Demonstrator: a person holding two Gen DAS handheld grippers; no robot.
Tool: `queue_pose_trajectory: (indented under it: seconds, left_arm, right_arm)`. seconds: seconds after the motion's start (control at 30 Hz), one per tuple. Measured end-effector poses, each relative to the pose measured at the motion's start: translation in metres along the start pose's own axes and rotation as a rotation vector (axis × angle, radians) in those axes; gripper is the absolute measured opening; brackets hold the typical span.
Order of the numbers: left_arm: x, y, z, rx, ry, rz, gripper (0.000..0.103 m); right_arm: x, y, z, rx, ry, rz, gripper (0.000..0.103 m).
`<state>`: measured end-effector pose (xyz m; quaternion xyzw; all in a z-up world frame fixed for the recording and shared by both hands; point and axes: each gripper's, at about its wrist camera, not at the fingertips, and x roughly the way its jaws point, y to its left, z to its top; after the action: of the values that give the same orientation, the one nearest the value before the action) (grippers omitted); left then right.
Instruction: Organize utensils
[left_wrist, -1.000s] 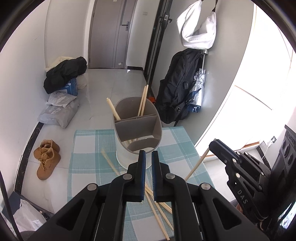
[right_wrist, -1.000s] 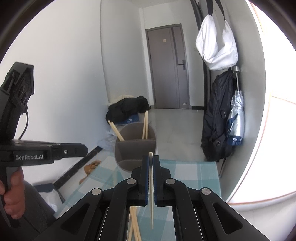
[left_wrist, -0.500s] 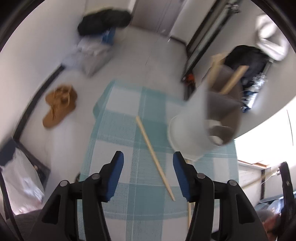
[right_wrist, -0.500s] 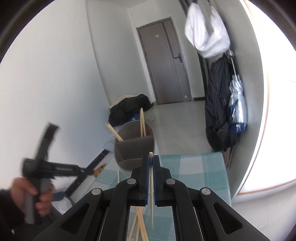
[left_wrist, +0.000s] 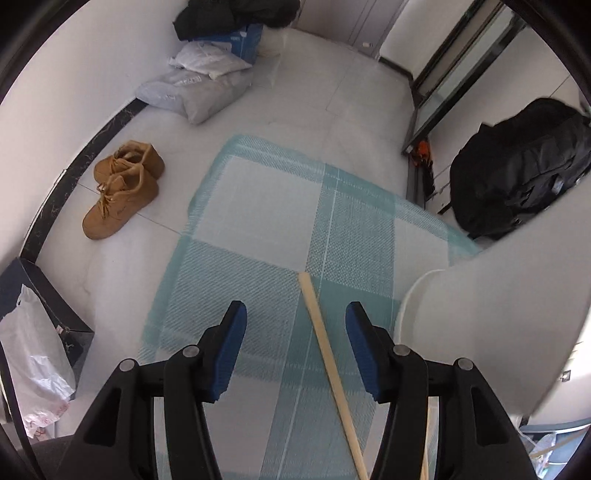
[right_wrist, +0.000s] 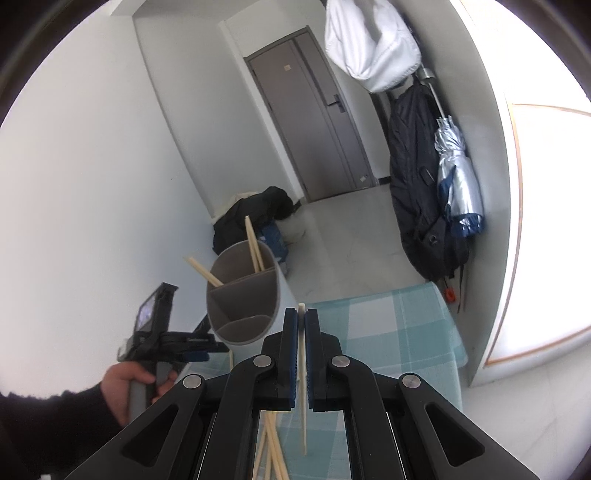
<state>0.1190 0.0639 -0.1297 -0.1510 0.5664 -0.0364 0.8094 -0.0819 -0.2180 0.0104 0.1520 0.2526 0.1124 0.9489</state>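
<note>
Apparently lengthwise: chopstick (left_wrist: 325, 354), tip away

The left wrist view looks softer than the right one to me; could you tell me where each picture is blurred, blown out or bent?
Left wrist view: fisheye bends the cloth edges; the holder is a pale, featureless mass at right; the chopstick is fairly sharp. Right wrist view: crisp, but the window is blown out white and the door leans.

holder (left_wrist: 480, 332): blurred, cut by right edge | loose chopstick (left_wrist: 328, 365): lower end hidden behind tool arm
</note>
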Motion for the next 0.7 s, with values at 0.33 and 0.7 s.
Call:
queue_pose_trajectory:
  seconds: [0.33, 0.7]
  left_arm:
    - [0.008, -0.029, -0.003, 0.098, -0.045, 0.260, 0.042]
    - [-0.003, -0.011, -0.005, -0.016, -0.014, 0.185, 0.002]
  right_arm:
    - [0.003, -0.006, 0.004, 0.022, -0.003, -0.004, 0.003]
    - [0.002, 0.000, 0.001, -0.008, -0.006, -0.005, 0.003]
